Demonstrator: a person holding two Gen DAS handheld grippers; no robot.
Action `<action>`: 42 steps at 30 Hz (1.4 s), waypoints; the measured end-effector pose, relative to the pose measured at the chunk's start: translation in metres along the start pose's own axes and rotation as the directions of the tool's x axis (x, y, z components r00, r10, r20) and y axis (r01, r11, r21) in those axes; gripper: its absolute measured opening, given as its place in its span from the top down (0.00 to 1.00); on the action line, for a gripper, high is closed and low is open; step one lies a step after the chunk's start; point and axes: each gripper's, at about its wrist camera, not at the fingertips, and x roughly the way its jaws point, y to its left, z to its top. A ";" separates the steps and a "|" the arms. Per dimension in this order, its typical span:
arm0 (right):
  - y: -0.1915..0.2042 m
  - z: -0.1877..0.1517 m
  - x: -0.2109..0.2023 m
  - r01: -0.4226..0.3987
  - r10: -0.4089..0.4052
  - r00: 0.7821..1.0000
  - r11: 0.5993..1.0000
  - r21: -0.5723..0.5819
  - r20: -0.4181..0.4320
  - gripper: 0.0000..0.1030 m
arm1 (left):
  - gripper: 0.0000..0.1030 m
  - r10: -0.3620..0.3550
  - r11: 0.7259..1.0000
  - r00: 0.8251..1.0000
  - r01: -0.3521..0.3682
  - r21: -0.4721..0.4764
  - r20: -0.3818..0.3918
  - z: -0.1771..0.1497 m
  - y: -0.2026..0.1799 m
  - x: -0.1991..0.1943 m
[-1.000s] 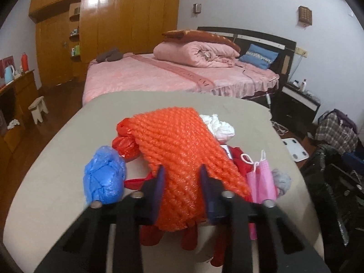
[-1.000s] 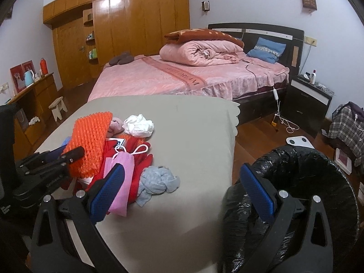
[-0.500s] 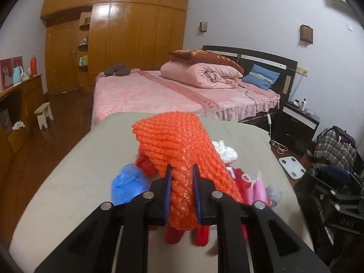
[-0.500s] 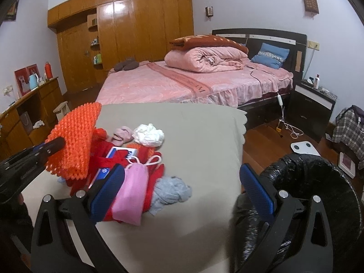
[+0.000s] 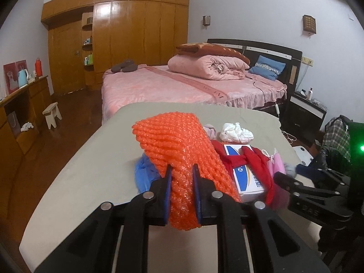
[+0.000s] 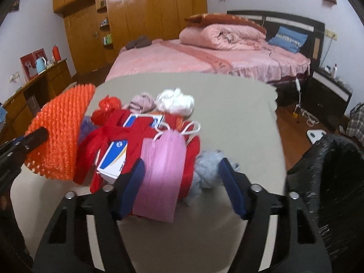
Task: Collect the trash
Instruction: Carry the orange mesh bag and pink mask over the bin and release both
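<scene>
My left gripper (image 5: 181, 170) is shut on an orange foam net (image 5: 179, 145) and holds it lifted above the grey table (image 5: 91, 159); the net also shows at the left of the right wrist view (image 6: 59, 134). My right gripper (image 6: 182, 175) is open, close over a pink face mask (image 6: 163, 166) and a grey wad (image 6: 209, 168). The trash pile holds a red bag (image 6: 127, 125), a white and blue box (image 6: 115, 159), a white wad (image 6: 175, 100), a pinkish wad (image 6: 142, 101) and a blue wad (image 5: 143, 173).
A bin lined with a black bag (image 6: 329, 170) stands off the table's right edge. A pink bed (image 5: 182, 84) lies behind the table. A wooden wardrobe (image 5: 127, 34) and a sideboard (image 5: 20, 104) line the left. A nightstand (image 5: 304, 111) stands at the right.
My left gripper closed on the orange net and lifted it off the pile. My right gripper moved left from beside the bin to over the pink mask and narrowed somewhat.
</scene>
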 end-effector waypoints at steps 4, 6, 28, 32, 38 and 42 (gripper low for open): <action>0.005 0.001 0.002 -0.070 0.069 0.997 0.997 -0.029 -0.016 0.77 | 0.84 -0.009 1.000 1.000 0.009 -0.001 0.000 -0.002 0.000 -0.001; 0.005 0.001 0.002 -0.102 0.101 0.994 0.994 -0.025 -0.032 0.88 | 0.84 -0.013 1.000 1.000 0.013 0.000 0.002 -0.001 -0.001 -0.001; -0.047 0.036 -0.116 -0.151 0.137 0.969 0.987 0.055 0.204 0.90 | 0.84 -0.145 0.988 0.985 0.139 0.073 0.090 0.026 -0.048 -0.044; -0.073 0.030 -0.135 -0.124 0.102 0.969 0.988 0.088 0.227 0.90 | 0.84 -0.199 0.977 0.976 0.190 0.098 0.092 0.029 -0.071 -0.048; -0.108 0.014 -0.151 -0.061 0.028 0.973 0.989 0.138 0.230 0.90 | 0.84 -0.278 0.954 0.957 0.265 0.139 0.079 0.027 -0.110 -0.051; -0.137 -0.002 -0.154 0.016 -0.055 0.975 0.984 0.178 0.214 0.90 | 0.84 -0.337 0.932 0.940 0.324 0.166 0.059 0.023 -0.139 -0.050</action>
